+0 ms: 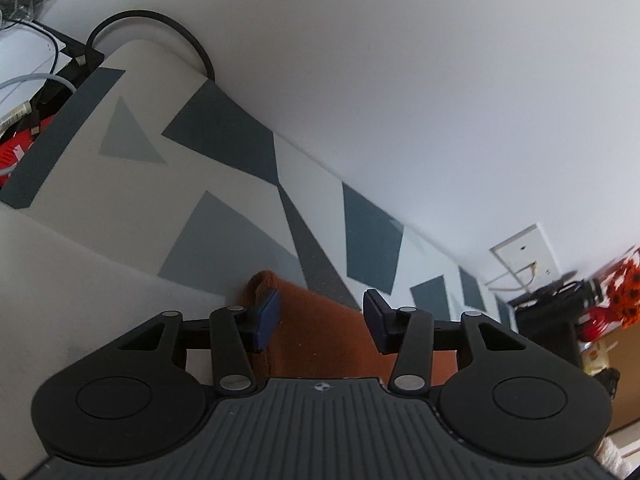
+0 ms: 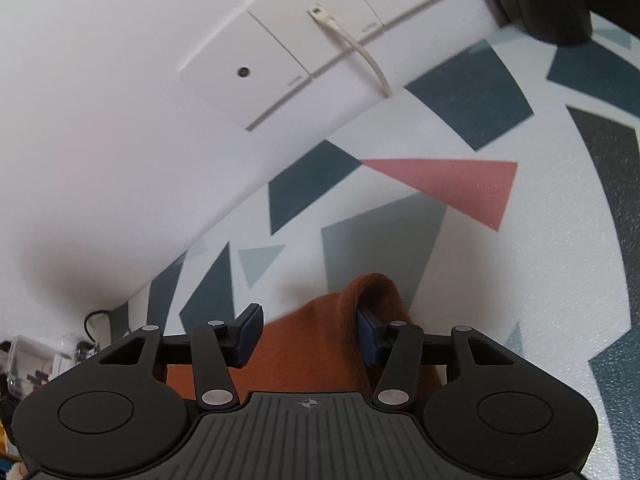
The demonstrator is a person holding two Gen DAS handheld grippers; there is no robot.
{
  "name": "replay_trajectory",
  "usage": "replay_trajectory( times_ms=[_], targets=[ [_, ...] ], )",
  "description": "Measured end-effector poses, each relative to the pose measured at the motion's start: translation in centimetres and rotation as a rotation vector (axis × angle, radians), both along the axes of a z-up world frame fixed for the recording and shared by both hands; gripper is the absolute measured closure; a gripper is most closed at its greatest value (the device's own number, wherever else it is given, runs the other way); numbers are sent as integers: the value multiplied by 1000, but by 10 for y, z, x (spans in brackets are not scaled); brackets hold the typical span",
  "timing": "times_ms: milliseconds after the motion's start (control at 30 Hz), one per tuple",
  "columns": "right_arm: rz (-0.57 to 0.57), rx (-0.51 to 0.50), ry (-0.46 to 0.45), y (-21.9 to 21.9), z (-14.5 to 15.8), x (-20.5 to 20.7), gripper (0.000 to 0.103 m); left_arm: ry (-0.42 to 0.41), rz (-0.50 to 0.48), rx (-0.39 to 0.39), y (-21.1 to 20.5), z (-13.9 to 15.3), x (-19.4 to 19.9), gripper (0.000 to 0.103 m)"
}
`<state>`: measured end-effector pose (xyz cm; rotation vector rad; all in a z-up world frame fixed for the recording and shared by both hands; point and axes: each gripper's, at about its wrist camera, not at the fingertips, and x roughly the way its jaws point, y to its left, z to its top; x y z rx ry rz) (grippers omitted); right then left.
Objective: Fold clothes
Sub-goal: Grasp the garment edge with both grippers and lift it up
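Left wrist view: no readable writing anywhere. Rust-orange knitted garment (image 1: 320,332) lying on the geometric-patterned mat (image 1: 224,184) of grey, teal and off-white shapes, close to the plain white wall (image 1: 400,80). Left hand-held gripper (image 1: 322,320) with blue pads roughly half apart, cloth spread between them; left pad tucked against a rolled ribbed edge of the knit, right pad clear of the fabric, so no firm hold visible. Far left: black looped cable (image 1: 160,24), tangled grey leads and a red item. Far right: white wall plate (image 1: 524,252), orange flowers (image 1: 628,288), dark furniture.

Right wrist view: tiny grey lettering on the white wall socket plates (image 2: 280,60), too small to read. Cream cable (image 2: 360,52) plugged into one plate, hanging toward the mat (image 2: 440,184), here also with a pink triangle. Right hand-held gripper (image 2: 310,334) about half apart; right pad hidden inside a raised ribbed cuff of the same rust-orange knit (image 2: 304,360), left pad free at the cloth's edge. Clutter of clear containers at lower left.
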<state>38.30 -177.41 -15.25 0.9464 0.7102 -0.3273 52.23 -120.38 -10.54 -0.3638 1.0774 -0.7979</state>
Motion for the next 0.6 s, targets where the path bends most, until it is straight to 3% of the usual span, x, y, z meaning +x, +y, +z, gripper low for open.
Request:
replay_trajectory(
  times_ms=[200,400,567,600],
  targets=[
    [-25,52,-21,-3,-12,3,54,-36,57,9,10,3,0,52],
    [-11,72,-75,-2,-7,3,52,132,6,-94,12,-22,10,44],
    [-61,82,-46,-7,-20,8,52,160,68,-137,7,-34,14,44],
    [-65,79,-44,-7,-21,10,54,145,69,-129,5,-33,13,50]
  ],
)
